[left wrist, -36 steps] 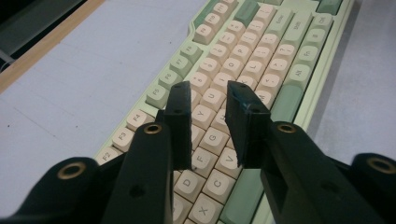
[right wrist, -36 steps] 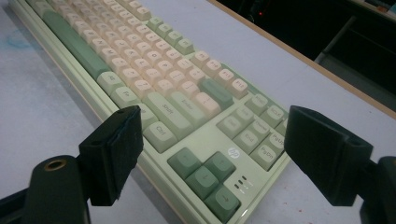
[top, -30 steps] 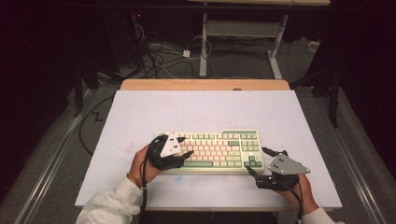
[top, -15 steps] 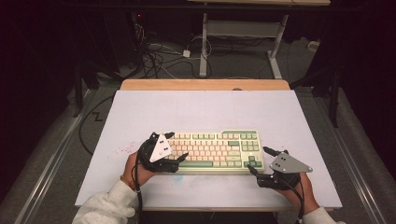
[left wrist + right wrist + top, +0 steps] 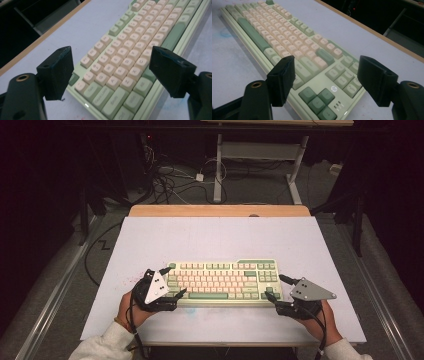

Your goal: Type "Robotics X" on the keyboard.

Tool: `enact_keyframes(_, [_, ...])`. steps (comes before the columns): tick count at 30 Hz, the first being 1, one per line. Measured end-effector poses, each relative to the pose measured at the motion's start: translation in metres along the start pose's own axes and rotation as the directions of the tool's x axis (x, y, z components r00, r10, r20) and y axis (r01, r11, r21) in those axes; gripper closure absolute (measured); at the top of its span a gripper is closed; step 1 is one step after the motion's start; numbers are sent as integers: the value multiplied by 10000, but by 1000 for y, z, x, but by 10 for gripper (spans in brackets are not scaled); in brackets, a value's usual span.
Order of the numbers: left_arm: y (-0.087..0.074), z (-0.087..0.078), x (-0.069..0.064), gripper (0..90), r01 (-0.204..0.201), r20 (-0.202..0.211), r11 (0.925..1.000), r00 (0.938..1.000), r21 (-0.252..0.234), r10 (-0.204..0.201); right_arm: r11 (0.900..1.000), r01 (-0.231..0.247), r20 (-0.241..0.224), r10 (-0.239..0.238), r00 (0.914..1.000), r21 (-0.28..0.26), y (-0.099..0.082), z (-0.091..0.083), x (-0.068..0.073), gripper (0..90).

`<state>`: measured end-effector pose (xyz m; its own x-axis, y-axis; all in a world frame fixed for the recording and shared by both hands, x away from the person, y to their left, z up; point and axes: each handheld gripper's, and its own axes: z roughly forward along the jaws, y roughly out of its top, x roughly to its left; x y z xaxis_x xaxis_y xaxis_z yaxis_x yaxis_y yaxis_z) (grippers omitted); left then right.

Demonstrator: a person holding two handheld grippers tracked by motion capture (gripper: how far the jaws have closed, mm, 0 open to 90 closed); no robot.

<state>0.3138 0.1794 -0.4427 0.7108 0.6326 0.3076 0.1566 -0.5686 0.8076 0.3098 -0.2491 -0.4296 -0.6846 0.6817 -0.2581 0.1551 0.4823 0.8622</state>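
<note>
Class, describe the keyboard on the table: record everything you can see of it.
The keyboard is a compact, pale green plastic board with cream letter keys, darker green modifier keys, spacebar and arrow cluster, and a small round logo above the arrows. It lies flat, lengthwise across the white table, near the front edge. The left hand-held gripper straddles its left end and the right hand-held gripper its right end, jaws open, neither pressing on it.

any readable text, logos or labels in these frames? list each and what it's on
"hp": round logo on the keyboard, above the arrow keys, right gripper view.
"Z", "X", "C", "A": letter keys on the keyboard's left end, left gripper view.
Modifier keys: legends too blurred to read.
Navigation keys: legends too blurred to read.
</note>
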Motion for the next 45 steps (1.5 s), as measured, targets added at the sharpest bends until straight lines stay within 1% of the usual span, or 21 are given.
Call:
enact_keyframes(2, [-5,-3,0,190,149,-38,9999,9999,68,-148,10000,-58,-39,58,10000,-53,3,2,-1,382])
enact_keyframes(3, [-8,-5,0,190,179,-62,9998,9998,117,-178,10000,-71,-98,70,9999,-57,5,3,-2,411])
enact_keyframes(5, [-12,-8,0,190,167,-93,9994,9998,307,-164,9999,-69,-65,68,10000,-79,9,6,-2,460])
enact_keyframes(7, [-17,-11,-1,190,249,-126,9990,9996,365,-245,9999,-130,-239,128,9996,-88,11,8,-3,540])
enact_keyframes(9, [-22,-14,-2,190,344,-141,9985,9993,425,-338,9997,-227,-310,225,9993,-51,14,11,-5,603])
enact_keyframes(11, [-26,-17,-2,190,383,-182,9980,9991,503,-375,9996,-290,-497,291,9983,29,16,15,-5,679])
enact_keyframes(14, [-32,-21,-2,190,659,-248,9964,9976,528,-647,9992,-291,-724,310,9969,278,22,22,-5,796])
enact_keyframes(17, [-37,-24,-3,190,833,-262,9948,9963,588,-819,9982,-145,-991,203,9949,585,29,32,-3,896])
enact_keyframes(18, [-38,-25,-3,190,837,-249,9943,9963,654,-823,9980,-85,-1091,154,9939,634,31,35,-1,900])
enact_keyframes(21, [-40,-26,-2,190,1026,-291,9927,9945,637,-1009,9950,234,-1375,-99,9904,966,38,48,5,900])
enact_keyframes(27, [-41,-24,-2,190,1041,-258,9921,9944,706,-1025,9860,663,-1757,-388,9837,1533,48,80,18,900])
enact_keyframes(30, [-41,-23,-2,190,1030,-192,9917,9946,766,-1018,9818,891,-1910,-564,9800,1677,53,94,23,900])
enact_keyframes(31, [-41,-22,-2,190,1005,-185,9918,9949,785,-993,9808,864,-1957,-514,9793,1749,54,98,25,900])
enact_keyframes(32, [-41,-22,-2,190,981,-179,9920,9951,800,-969,9795,934,-1996,-569,9782,1785,56,103,27,900])
enact_keyframes(35, [-41,-22,-2,190,984,-161,9920,9951,789,-975,9727,1148,-2037,-730,9763,2015,58,114,32,900])
enact_keyframes(39, [-41,-21,-3,190,948,-91,9922,9955,808,-944,9634,1311,-2112,-813,9741,2337,57,127,37,900])
enact_keyframes(40, [-41,-21,-3,190,910,-86,9924,9958,826,-906,9622,1321,-2088,-822,9745,2380,57,128,38,900])
enact_keyframes(44, [-41,-21,-3,190,942,-40,9925,9955,779,-942,9640,1190,-1921,-734,9786,2380,59,134,37,900])
enact_keyframes(45, [-41,-21,-3,190,937,-26,9925,9956,790,-938,9630,1192,-1899,-735,9790,2418,60,135,36,900])
